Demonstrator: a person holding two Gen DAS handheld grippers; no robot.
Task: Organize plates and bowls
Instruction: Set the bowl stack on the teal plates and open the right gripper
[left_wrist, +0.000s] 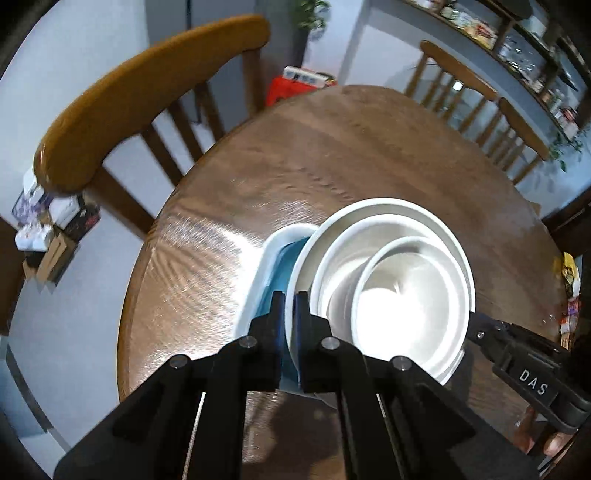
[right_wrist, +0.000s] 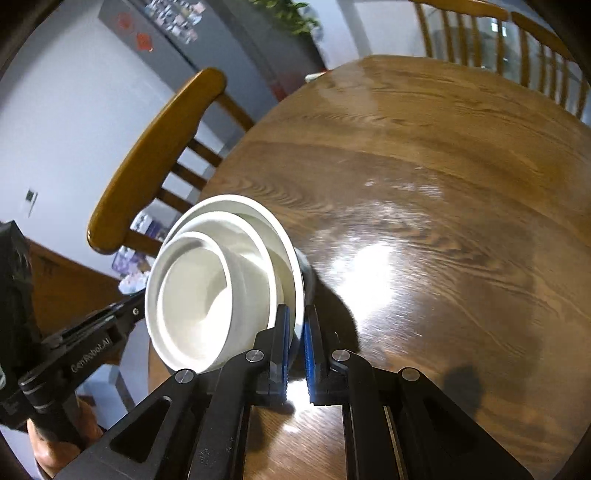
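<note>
Stack is built: small bowl (left_wrist: 410, 295) nested in a mid bowl (left_wrist: 343, 258), both sitting in the white plate (left_wrist: 369, 206), and that plate rests on a blue-lined dish (left_wrist: 280, 251) with a white rim. Right wrist view shows the same nest, plate (right_wrist: 258, 206) outermost, with a sliver of the lower dish (right_wrist: 308, 273) peeking out on the right.

Both grippers are clenched on the stack from opposite sides. Left gripper (left_wrist: 290, 314) pinches the near-left edge; its pads straddle the plate rim, and I can't tell if the dish rim is also in the bite. Right gripper (right_wrist: 295, 332) is clamped on the plate rim on the right side; it also shows in the left view as the black tool at the right edge of the stack (left_wrist: 491, 332).

Stack sits at the near-left part of the worktop (right_wrist: 424, 166). Whether it's lifted or resting, can't tell; the dark shadow to its right hints it may be off the surface.

Rest of the worktop is bare of other dishware in both views, so sorting and nesting looks done.

Left, as I judge it: move the whole stack to its final spot and let go. Destination isn't visible. Watch the bowls, which sit loose inside and could slide if the plate tips.
</note>
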